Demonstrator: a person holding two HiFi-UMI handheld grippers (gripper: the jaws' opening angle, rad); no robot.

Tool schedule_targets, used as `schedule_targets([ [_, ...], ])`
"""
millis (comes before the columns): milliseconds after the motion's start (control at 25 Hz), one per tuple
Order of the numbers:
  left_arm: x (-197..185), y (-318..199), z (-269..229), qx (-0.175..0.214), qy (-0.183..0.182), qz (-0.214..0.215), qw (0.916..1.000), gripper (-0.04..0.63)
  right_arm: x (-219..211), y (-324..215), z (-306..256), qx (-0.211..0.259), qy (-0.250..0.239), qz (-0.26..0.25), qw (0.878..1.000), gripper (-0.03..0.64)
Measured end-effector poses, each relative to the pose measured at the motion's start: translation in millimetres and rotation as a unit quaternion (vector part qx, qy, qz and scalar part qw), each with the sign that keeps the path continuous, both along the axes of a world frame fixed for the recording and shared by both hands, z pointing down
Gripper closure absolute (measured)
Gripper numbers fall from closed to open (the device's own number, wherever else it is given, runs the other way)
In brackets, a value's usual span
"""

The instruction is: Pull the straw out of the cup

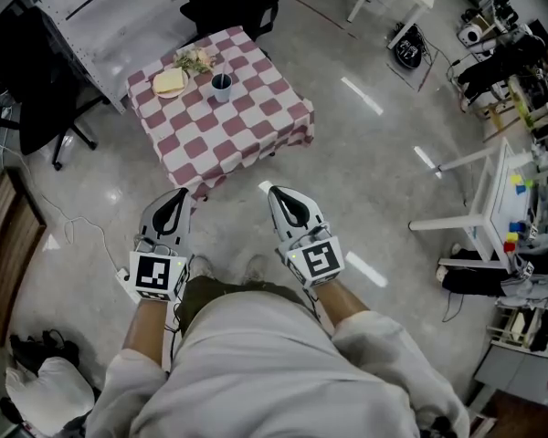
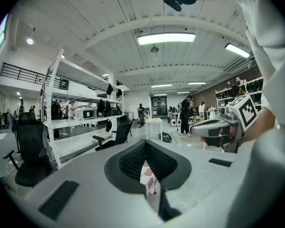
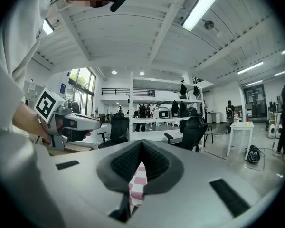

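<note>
Though the cup (image 1: 221,88) stands upright, where the straw (image 1: 222,79) points is unclear.

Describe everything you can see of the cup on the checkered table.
The cup is small and pale grey-blue with a dark inside; its material cannot be told. It stands upright on the red-and-white checkered cloth, near its far edge, beside a yellowish bread-like item. A thin dark straw seems to stand in it. Nothing else touches it.

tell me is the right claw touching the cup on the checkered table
Apart. The head view shows the right claw, shut, well short of the checkered table, with a stretch of floor between it and the cup standing there.
</note>
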State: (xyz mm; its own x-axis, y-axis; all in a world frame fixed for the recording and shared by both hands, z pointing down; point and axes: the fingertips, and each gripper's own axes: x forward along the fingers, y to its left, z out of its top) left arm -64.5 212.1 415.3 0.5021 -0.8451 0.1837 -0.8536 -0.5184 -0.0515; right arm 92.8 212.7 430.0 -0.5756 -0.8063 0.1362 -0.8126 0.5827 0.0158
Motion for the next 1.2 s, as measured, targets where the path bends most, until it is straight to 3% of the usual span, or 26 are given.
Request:
schedule_targets([
  [840,20,12,-1,0.004,-0.012,-0.031,0.9994,0.592,19,1,-3,0.017,-0.008,-0.042,0.999,0.614],
  [1200,12,-25,1,0.002,-0.008,-0.019,0.9998,0.592,8,-29,-2,0.015,0.004,-0.034,0.999,0.614],
])
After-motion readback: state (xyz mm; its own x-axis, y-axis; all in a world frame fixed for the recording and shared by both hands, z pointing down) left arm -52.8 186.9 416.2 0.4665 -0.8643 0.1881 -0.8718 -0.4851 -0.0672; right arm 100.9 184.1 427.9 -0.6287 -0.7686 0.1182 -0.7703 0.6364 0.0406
